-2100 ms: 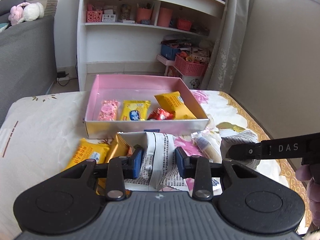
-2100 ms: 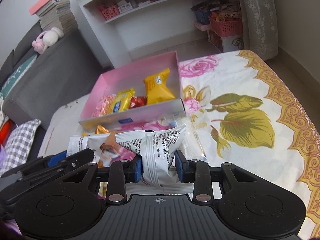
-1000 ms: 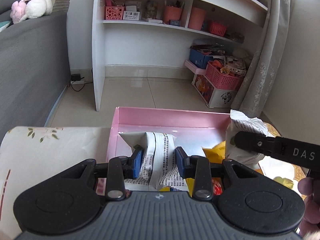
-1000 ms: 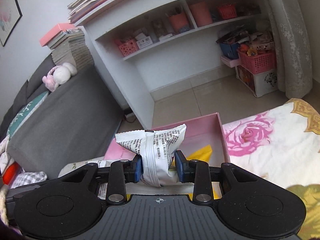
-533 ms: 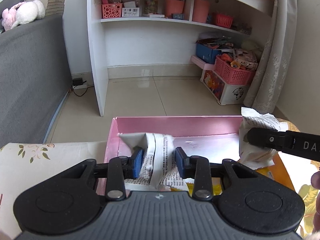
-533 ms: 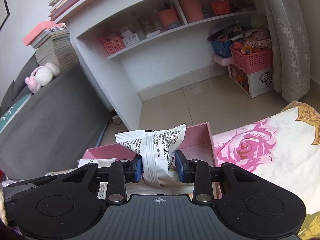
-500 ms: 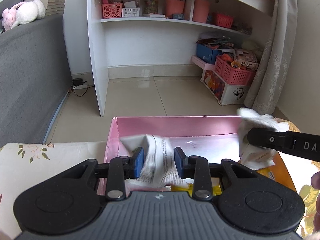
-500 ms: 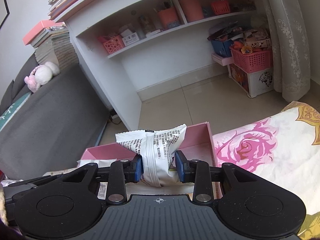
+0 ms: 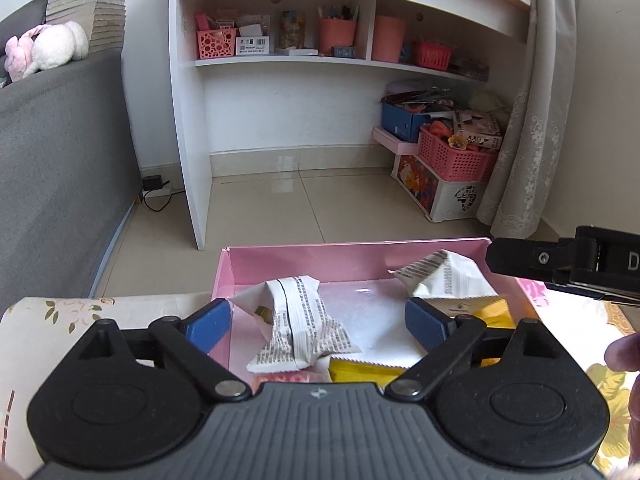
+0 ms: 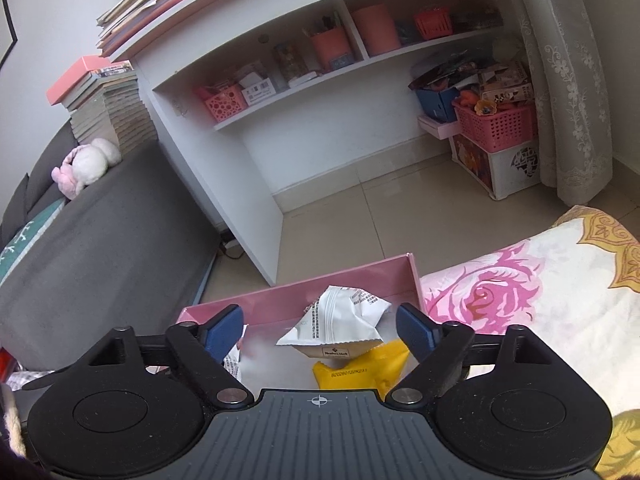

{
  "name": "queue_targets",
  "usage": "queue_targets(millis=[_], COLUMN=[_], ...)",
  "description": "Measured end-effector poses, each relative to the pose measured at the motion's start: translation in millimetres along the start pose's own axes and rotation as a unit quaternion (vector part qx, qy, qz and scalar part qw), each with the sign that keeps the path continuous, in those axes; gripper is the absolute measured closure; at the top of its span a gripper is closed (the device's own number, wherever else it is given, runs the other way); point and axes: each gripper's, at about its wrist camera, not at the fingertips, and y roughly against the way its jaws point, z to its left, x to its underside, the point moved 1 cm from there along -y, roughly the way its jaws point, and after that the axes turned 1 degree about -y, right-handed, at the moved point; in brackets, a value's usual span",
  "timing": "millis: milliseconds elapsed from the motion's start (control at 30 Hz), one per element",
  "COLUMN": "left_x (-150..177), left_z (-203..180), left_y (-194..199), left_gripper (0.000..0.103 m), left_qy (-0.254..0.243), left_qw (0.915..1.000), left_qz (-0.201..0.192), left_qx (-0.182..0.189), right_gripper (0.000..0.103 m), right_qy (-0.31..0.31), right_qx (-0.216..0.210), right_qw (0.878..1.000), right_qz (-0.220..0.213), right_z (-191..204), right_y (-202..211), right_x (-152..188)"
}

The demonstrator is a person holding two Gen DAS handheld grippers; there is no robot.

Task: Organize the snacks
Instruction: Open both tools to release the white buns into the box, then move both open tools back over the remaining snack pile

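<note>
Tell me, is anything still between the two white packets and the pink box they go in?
Nothing visible. Both white packets, the left one and the right one, already lie inside the pink box. The left gripper and the right gripper have just been opening, and their pads stand clear of the packets.

Two packets [image 9: 298,320] in box [image 9: 360,248]

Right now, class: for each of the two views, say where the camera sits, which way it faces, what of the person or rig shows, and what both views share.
Left wrist: sits on the left gripper, facing forward and down into the pink box; its open blue-padded fingers, the right gripper's finger and a fingertip show.
Right wrist: sits on the right gripper, facing the box's right end; its open fingers show.
Shared: the box, the right-hand white packet, the yellow packet, the shelf unit.
</note>
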Motion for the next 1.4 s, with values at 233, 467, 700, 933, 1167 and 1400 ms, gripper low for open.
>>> queue_targets(millis=[233,467,700,933,1167,1400], left_x=[2.6,12.2,24.1,41.7,60.3,82.9], left_z=[-6.4,-1.7,4.9,10.5,20.4,28.3], left_y=[26.1,57.2,82.5,104.2,121.9,136.8], left_gripper=[0.004,0.001,0.000,0.000,0.000,0.000], left_qy=[-0.009,-0.003,-0.004,-0.012,0.005,0.020], left_qw=[0.9999,0.9999,1.0000,0.9999,0.9998,0.9993], left_qz=[0.001,0.001,0.001,0.007,0.020,0.031], left_qx=[0.007,0.010,0.008,0.002,0.003,-0.003], right_gripper=[0.009,0.007,0.006,0.006,0.006,0.006], right_qy=[0.014,0.027,0.045,0.051,0.067,0.072], right_qx=[0.014,0.018,0.021,0.020,0.019,0.012], right_qw=[1.000,0.999,0.999,0.998,0.998,0.997], right_qz=[-0.005,-0.006,-0.008,0.002,0.012,0.018], right_z=[10.7,21.6,31.5,37.9,44.6,45.8], right_y=[30.3,69.7,103.8,124.0,137.9,149.9], right_x=[-0.4,5.3,15.5,30.6,51.5,74.8])
